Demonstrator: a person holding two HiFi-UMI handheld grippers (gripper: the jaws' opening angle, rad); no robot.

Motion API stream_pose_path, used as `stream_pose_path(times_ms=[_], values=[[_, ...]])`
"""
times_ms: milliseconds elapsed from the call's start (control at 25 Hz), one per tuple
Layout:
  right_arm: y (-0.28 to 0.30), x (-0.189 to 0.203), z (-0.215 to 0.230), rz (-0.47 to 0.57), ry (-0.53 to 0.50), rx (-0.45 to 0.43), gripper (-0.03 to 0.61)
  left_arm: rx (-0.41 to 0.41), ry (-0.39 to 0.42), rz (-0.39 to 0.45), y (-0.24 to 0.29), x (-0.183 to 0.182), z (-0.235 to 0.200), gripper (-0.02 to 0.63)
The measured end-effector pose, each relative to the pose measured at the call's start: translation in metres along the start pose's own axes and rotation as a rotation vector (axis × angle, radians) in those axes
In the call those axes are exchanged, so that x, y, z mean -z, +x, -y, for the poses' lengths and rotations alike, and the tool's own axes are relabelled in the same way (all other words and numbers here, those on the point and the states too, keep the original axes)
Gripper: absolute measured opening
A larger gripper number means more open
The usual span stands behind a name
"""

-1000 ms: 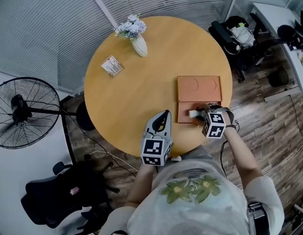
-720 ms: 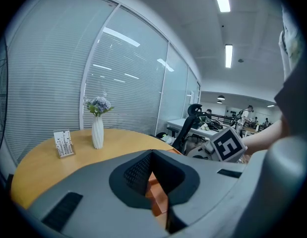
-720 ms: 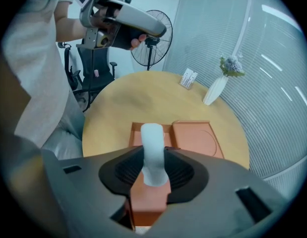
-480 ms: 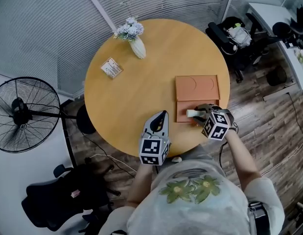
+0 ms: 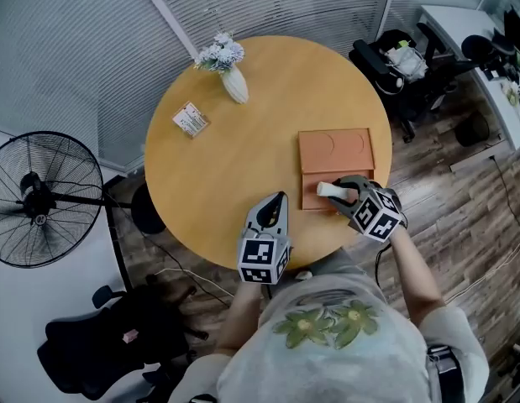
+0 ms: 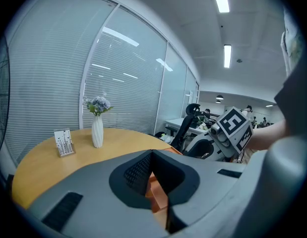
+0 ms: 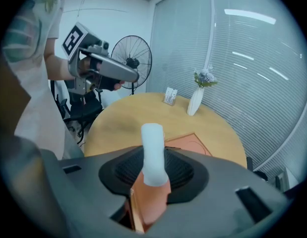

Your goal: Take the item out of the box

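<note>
An orange box point(image 5: 335, 151) lies open and flat near the right edge of the round wooden table point(image 5: 243, 141). My right gripper point(image 5: 342, 194) hovers over the box's near half, shut on a white cylindrical item point(image 5: 328, 190). In the right gripper view the white item point(image 7: 153, 152) stands up between the pads, above the orange box point(image 7: 188, 142). My left gripper point(image 5: 280, 200) rests at the table's front edge, left of the box, its jaws shut and empty. The left gripper view shows the right gripper's marker cube point(image 6: 233, 128).
A white vase of flowers point(image 5: 228, 67) and a small card stand point(image 5: 191, 119) stand at the table's far left. A floor fan point(image 5: 41, 200) is left of the table, a black office chair point(image 5: 394, 61) to its right, another chair point(image 5: 91, 342) at lower left.
My right gripper has tilted and drawn slightly back with the white item, which now sits a little higher over the box. The left gripper has stayed in place.
</note>
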State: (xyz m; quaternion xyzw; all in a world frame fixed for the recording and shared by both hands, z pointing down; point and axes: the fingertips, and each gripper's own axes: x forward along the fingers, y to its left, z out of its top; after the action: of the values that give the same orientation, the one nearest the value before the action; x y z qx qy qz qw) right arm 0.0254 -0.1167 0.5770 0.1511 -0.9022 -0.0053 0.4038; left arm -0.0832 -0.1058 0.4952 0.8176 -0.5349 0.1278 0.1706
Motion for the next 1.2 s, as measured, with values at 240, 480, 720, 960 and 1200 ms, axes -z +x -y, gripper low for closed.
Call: stream_pose_path(times_ms=[240, 480, 720, 960, 1200], values=[[-0.017, -0.024, 0.004, 0.099, 0.098, 0.02, 0.14, -0.001, 0.002, 0.008, -0.005, -0.003, -0.001, 0.003], [-0.034, -0.039, 0.002, 0.186, 0.17, 0.036, 0.14, -0.005, 0.005, 0.034, -0.014, -0.011, 0.0, 0.003], [-0.049, -0.049, 0.001, 0.273, 0.256, 0.053, 0.138, -0.004, 0.0, 0.059, -0.02, -0.017, 0.0, 0.003], [-0.062, -0.058, -0.001, 0.323, 0.297, 0.1, 0.14, 0.005, 0.001, 0.068, -0.026, -0.019, 0.003, 0.003], [-0.069, -0.062, -0.01, 0.351, 0.313, 0.13, 0.139, 0.019, 0.004, 0.07, -0.031, -0.016, 0.008, 0.003]])
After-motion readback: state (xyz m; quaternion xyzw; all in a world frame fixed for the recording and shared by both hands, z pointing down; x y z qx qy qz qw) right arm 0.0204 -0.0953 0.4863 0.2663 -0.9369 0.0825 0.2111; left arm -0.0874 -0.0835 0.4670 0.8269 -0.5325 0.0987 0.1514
